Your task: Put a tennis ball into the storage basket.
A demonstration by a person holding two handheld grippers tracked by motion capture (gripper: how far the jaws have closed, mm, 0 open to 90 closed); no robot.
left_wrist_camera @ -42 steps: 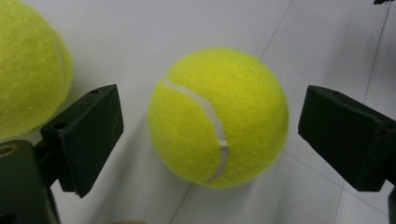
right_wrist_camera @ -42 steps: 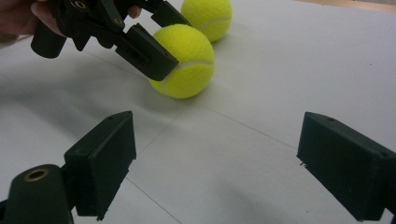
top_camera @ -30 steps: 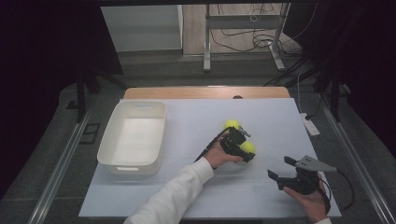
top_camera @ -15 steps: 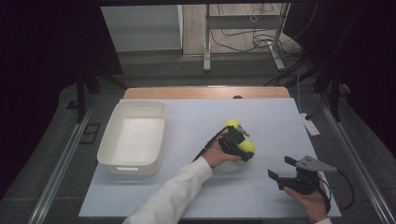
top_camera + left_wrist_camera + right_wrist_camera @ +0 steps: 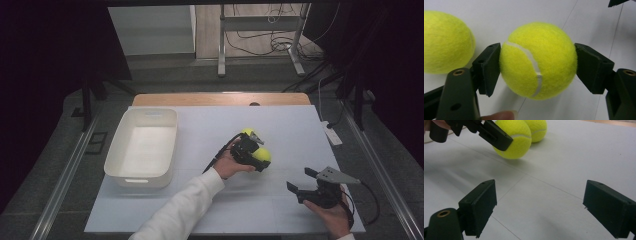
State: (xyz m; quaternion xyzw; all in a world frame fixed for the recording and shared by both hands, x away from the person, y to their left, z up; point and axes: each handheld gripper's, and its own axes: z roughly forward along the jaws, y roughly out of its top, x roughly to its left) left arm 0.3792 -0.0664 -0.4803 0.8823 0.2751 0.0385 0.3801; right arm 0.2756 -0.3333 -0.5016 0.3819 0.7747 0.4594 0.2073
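Note:
A yellow tennis ball (image 5: 538,60) sits between the two black jaws of my left gripper (image 5: 537,53), which press on both its sides. In the high view this ball (image 5: 263,156) is at mid-table, low over the white mat. A second tennis ball (image 5: 247,133) lies just behind it on the mat, and it appears at the left edge (image 5: 446,41) of the left gripper view. My right gripper (image 5: 299,179) hovers near the front right, jaws wide open with nothing between them (image 5: 541,202). It faces both balls (image 5: 515,138).
A white rectangular bin (image 5: 112,155) stands on the left side of the mat. A white power strip (image 5: 331,134) lies off the mat's right edge. The wooden table edge (image 5: 220,98) runs along the back. Bare mat lies between the two grippers.
The left gripper and the ball in it have edged very slightly leftward. The right gripper and the second ball have stayed where they were.

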